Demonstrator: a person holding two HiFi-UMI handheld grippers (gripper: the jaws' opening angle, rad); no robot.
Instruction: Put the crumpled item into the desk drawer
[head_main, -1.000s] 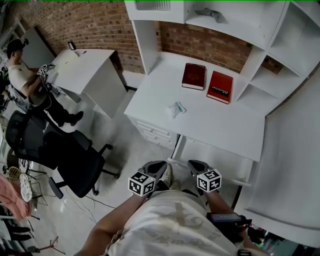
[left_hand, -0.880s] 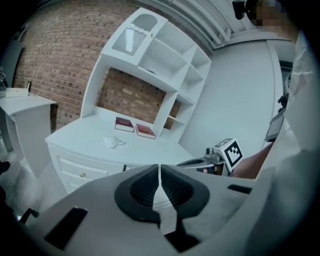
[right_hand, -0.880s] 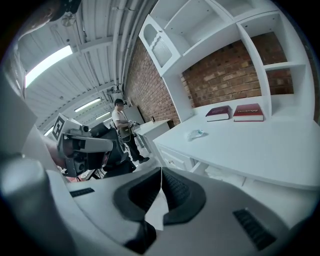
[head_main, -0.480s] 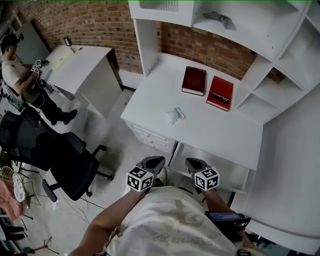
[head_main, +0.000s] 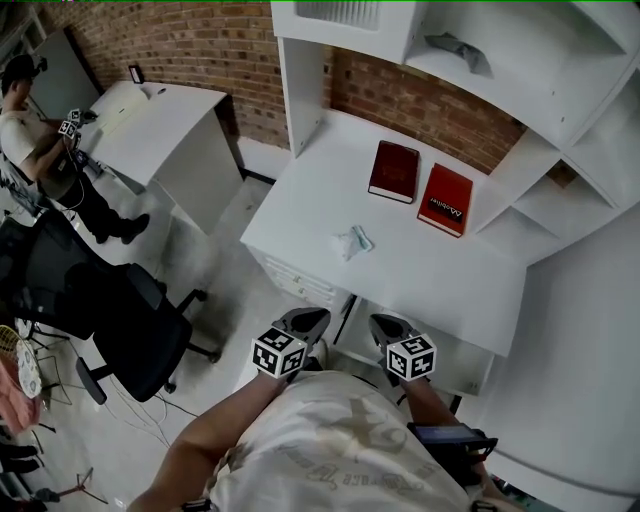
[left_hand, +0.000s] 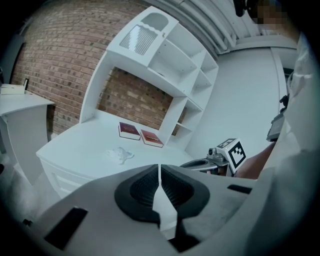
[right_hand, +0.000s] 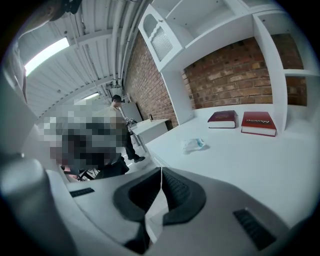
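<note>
Two tools, both empty: left tool (head_main: 306, 321) and right tool (head_main: 384, 326), each with ribbed black jaws pressed together on nothing, held low before the front edge of the smooth white worktop (head_main: 430, 275), well apart from the target. One crumpled item (head_main: 352, 241): pale, translucent-looking wad, irregular and creased, lying loose mid-worktop, near two hardback books (head_main: 393, 171), dark red and brighter red, flat and rectangular. Set of drawers (head_main: 300, 279): white panelled fronts under the worktop's left end, all closed. Progress, as judged: nothing done; reaching, picking up, opening a drawer, depositing and closing all remain
</note>
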